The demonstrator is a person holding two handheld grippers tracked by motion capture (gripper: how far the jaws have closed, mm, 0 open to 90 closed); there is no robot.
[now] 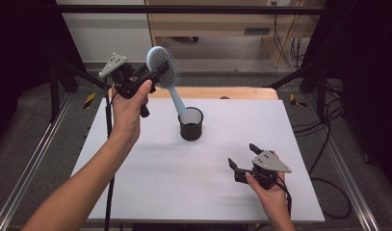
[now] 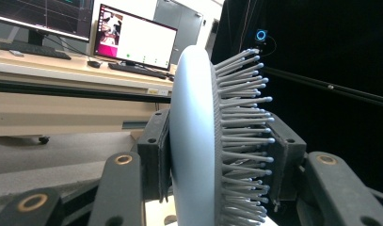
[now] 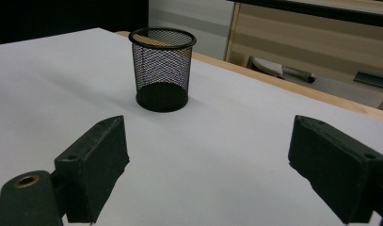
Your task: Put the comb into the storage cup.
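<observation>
We have the white table spread before us, a strip of wooden edge showing along its far side and bare surface on every side of the black mesh cup, which stands upright a little beyond the middle. Our left gripper is raised above the far left part of the table, its jaws clamped on the round head of the pale blue hairbrush; in the left gripper view one jaw presses the smooth back and the other meets the bristles. The handle slants down toward the cup, its tip at or just over the rim; we cannot tell whether it is already inside. We judge the step to be standing the brush in the cup, handle first. Next we would need to bring the handle upright over the opening, lower it, then let go gently, since so light a cup could tip. Our right gripper rests low near the right front, jaws spread wide and holding nothing, well apart from the cup.
</observation>
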